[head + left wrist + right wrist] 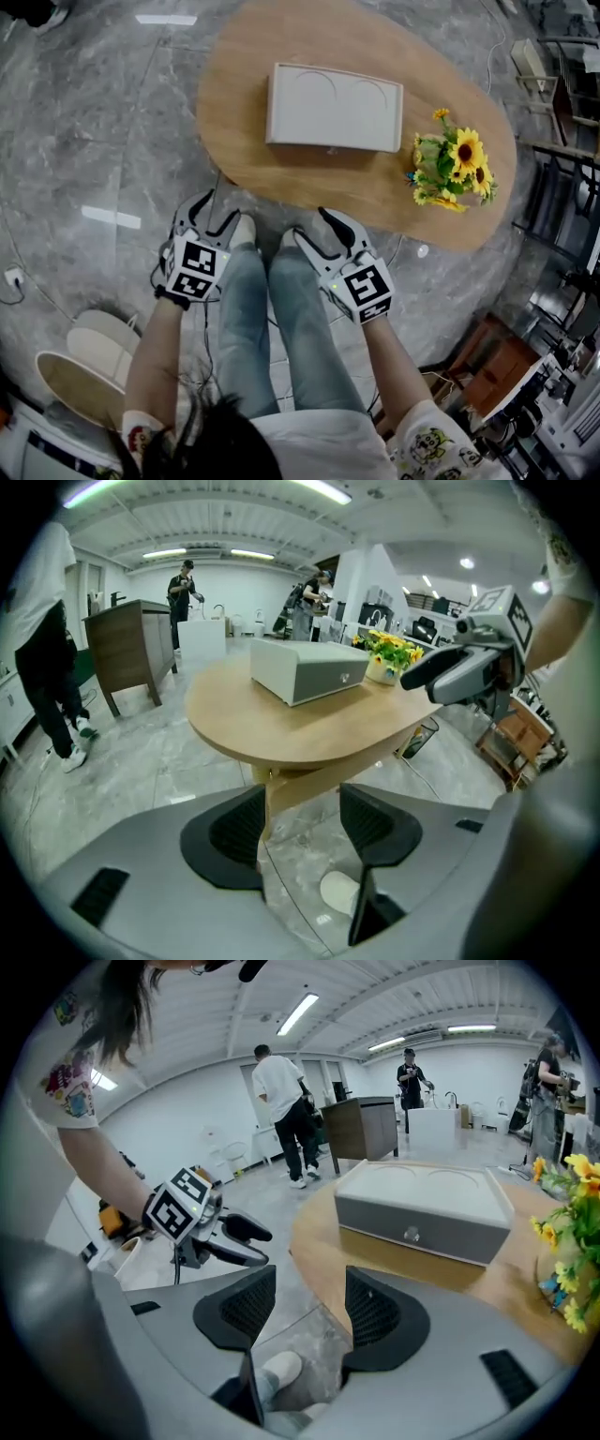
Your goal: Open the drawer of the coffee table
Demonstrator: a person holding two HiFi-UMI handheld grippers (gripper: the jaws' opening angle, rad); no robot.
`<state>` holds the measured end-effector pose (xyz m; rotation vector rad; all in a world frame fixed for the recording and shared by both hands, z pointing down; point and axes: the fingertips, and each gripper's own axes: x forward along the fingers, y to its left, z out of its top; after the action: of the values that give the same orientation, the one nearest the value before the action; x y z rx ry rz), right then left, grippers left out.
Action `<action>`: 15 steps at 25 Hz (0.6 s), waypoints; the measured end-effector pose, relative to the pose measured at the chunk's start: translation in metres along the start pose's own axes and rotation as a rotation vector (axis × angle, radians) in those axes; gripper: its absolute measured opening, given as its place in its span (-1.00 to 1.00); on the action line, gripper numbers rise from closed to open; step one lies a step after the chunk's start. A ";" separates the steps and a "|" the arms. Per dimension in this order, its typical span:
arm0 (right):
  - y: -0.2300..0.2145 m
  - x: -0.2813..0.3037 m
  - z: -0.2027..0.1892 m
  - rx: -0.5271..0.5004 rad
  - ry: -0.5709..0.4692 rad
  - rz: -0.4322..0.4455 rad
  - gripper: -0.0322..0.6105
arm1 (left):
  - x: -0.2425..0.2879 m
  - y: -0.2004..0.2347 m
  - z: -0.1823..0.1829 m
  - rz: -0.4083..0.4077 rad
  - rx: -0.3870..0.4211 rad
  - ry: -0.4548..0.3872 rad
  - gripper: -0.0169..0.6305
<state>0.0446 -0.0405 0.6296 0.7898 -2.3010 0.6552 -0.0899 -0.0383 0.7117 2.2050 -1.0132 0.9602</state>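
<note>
A pale grey drawer box (333, 108) sits on the oval wooden coffee table (244, 141). Its drawer front is flush and shut, with a small round knob (411, 1234) facing me; the knob (345, 678) also shows in the left gripper view. Both grippers hang short of the table's near edge, above my knees. My left gripper (214, 214) is open and holds nothing; the table edge and marble floor show between its pads (225, 834). My right gripper (319, 230) is open and empty too, pointing toward the box (427, 1204).
A pot of yellow flowers (452, 169) stands on the table's right end, right of the box. Pale round stools (89, 361) sit at my lower left. Brown furniture and cables (497, 361) crowd the right. People stand far off near a dark cabinet (131, 649).
</note>
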 end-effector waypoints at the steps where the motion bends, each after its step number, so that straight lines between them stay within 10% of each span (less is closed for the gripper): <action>1: 0.000 0.003 -0.002 -0.007 0.005 0.004 -0.28 | 0.006 0.002 -0.003 -0.008 0.014 0.011 -0.25; 15: 0.002 0.030 -0.013 -0.013 0.022 0.022 -0.27 | 0.058 0.022 -0.010 -0.119 0.248 0.075 -0.25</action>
<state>0.0292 -0.0420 0.6579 0.7496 -2.2949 0.6550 -0.0842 -0.0688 0.7662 2.3786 -0.7528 1.1569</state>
